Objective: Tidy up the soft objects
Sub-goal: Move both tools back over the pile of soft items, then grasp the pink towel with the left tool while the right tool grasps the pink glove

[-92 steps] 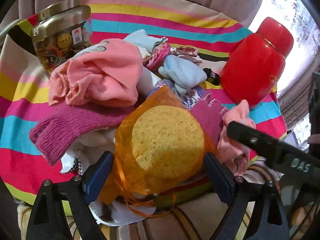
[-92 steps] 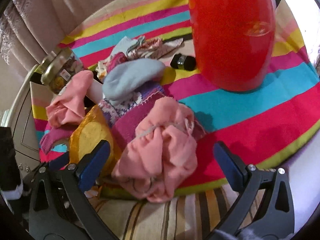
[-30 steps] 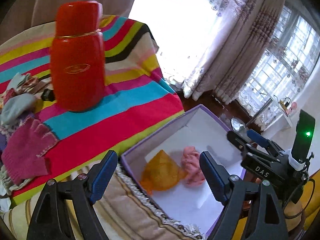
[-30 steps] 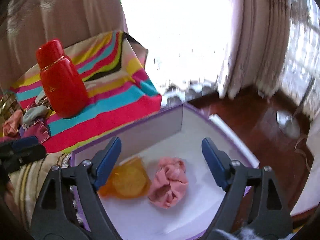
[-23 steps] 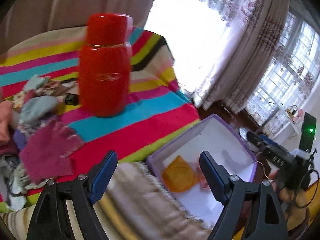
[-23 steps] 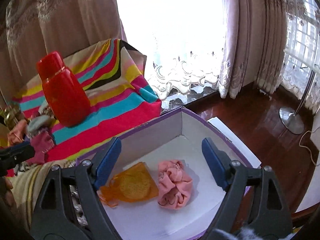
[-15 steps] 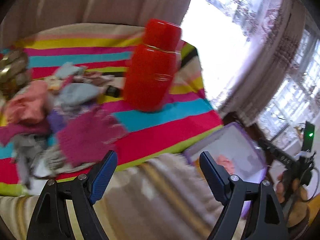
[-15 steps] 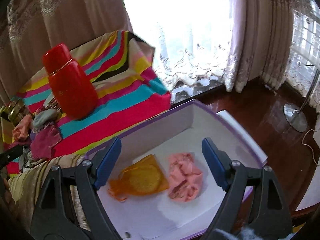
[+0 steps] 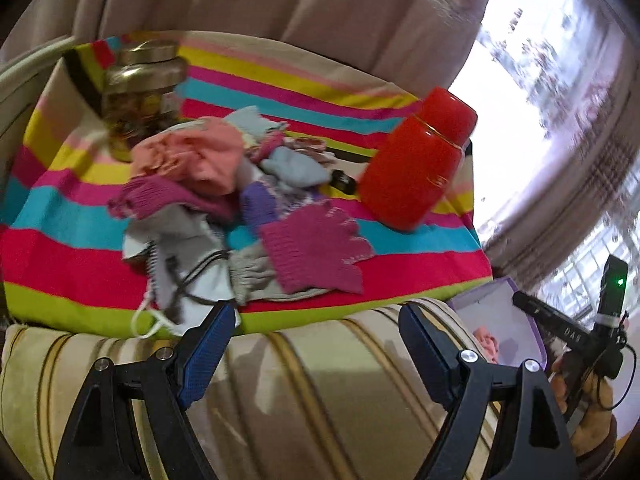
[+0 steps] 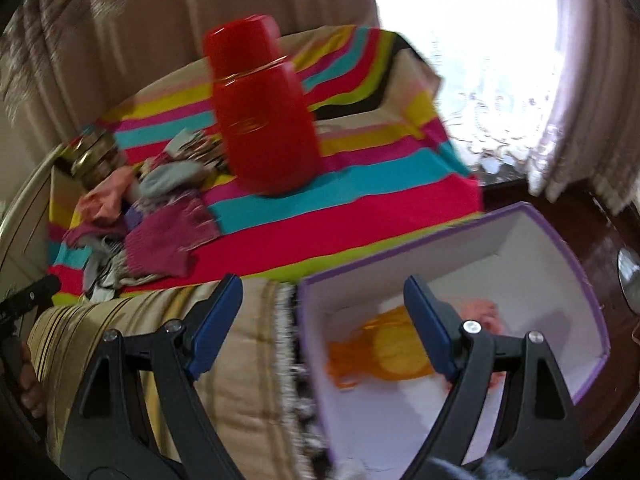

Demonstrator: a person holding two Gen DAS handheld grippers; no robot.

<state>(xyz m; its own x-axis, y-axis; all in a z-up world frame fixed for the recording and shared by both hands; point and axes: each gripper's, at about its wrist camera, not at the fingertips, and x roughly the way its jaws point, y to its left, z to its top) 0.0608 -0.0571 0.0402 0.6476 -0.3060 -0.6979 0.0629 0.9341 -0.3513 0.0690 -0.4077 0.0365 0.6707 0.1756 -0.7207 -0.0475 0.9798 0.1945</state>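
Note:
A heap of soft items lies on the striped cloth (image 9: pixel 60 256): a magenta knit glove (image 9: pixel 316 246), a pink cloth (image 9: pixel 192 156), a light blue sock (image 9: pixel 294 168) and a grey-white pouch (image 9: pixel 188 264). My left gripper (image 9: pixel 312 344) is open and empty, in front of the heap over the cushion edge. My right gripper (image 10: pixel 324 316) is open and empty, above the near left corner of a purple-rimmed white box (image 10: pixel 560 248). In the box lie an orange mesh bag (image 10: pixel 384 352) and a pink cloth (image 10: pixel 478 310). The heap also shows in the right wrist view (image 10: pixel 160 236).
A tall red flask (image 9: pixel 416 164) stands right of the heap, also in the right wrist view (image 10: pixel 264 120). A glass jar with a metal lid (image 9: pixel 140 92) stands at the back left. A small black object (image 9: pixel 343 180) lies by the flask. A striped beige cushion (image 9: pixel 280 392) lies below.
Both grippers have swung left, away from the box toward the heap. The orange bag and pink cloth, held 3 s ago on the cloth, now lie in the box.

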